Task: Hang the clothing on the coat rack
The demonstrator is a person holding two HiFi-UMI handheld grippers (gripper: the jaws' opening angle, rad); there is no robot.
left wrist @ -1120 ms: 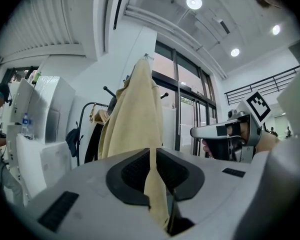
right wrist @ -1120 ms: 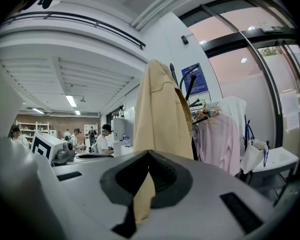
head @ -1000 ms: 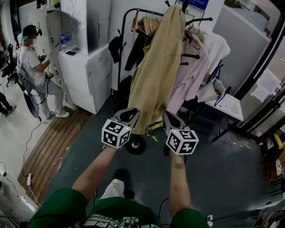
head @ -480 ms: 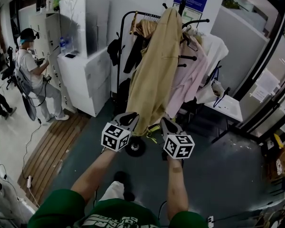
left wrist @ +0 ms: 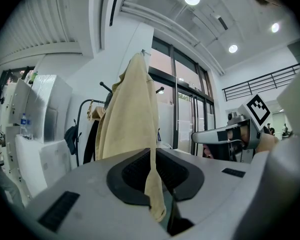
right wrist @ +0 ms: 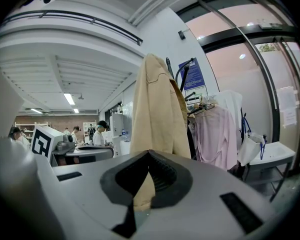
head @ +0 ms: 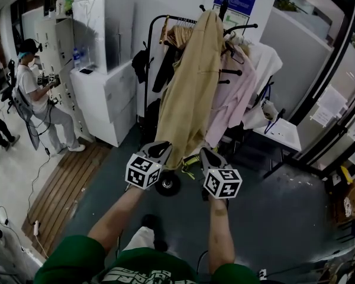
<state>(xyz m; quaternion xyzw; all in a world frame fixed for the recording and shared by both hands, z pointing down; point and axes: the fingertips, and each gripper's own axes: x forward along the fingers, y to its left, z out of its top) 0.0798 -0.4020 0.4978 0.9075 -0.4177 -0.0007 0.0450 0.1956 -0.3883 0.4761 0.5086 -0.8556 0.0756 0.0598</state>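
Now the tan coat (head: pixel 192 87) hangs down from the top of the coat rack (head: pixel 223 9), just beside a pink shirt (head: pixel 241 93). The left gripper (left wrist: pixel 153 176) is pinched tight on a thin fold of the coat's bottom edge. The right gripper (right wrist: pixel 142 181) is squeezed on another bit of that edge. I think the job is nearly done. To do it well, do not pull down, or the coat may slide off its peg. Whether the collar is really hooked at the top is too small to tell, so look first. Then let go softly, one gripper at a time, and let the coat drop straight.
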